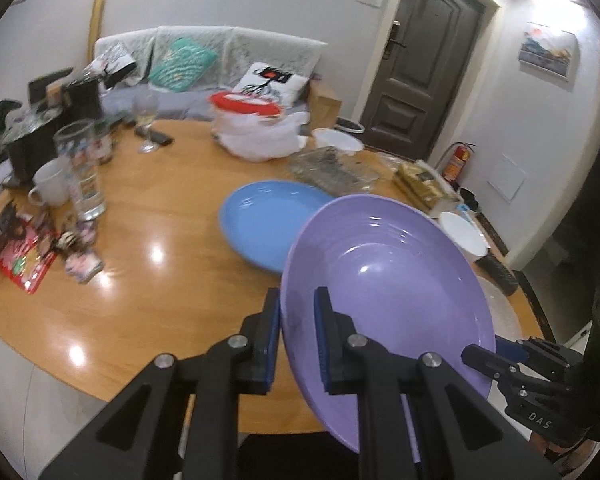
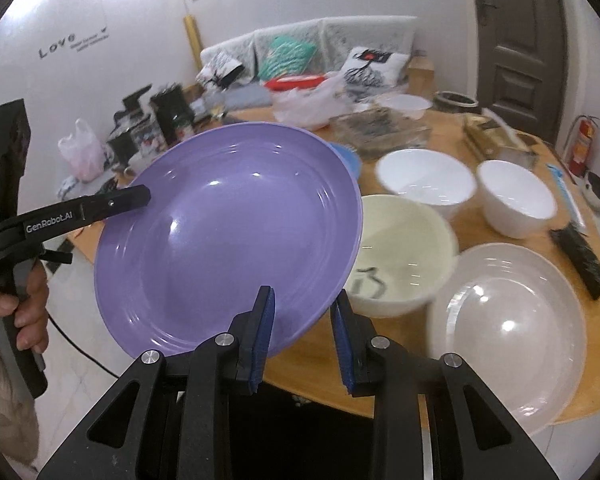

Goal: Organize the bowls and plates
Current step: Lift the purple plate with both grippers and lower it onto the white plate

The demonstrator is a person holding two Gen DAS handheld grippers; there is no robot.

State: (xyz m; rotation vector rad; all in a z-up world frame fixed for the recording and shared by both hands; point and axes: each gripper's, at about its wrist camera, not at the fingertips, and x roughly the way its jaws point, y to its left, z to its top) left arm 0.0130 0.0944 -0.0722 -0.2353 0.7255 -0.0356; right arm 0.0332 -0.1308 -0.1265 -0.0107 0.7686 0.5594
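A purple plate (image 1: 388,280) is held tilted above the round wooden table (image 1: 160,280). My left gripper (image 1: 298,320) is shut on its near-left rim. In the right wrist view the purple plate (image 2: 228,240) fills the middle, and my right gripper (image 2: 304,320) stands open with the plate's near rim between its fingers. The left gripper (image 2: 140,198) shows there on the plate's left edge. A blue plate (image 1: 268,220) lies flat on the table behind the purple one. Two white bowls (image 2: 426,184) (image 2: 516,196), a cream bowl (image 2: 400,256) and a pale translucent plate (image 2: 508,328) sit to the right.
A tall glass (image 1: 82,172), white mug (image 1: 52,188), wine glass (image 1: 146,120) and snack packets (image 1: 20,252) crowd the table's left. A plastic bag with a red lid (image 1: 256,128), a glass tray (image 1: 336,168) and a boxed item (image 1: 424,188) sit at the back.
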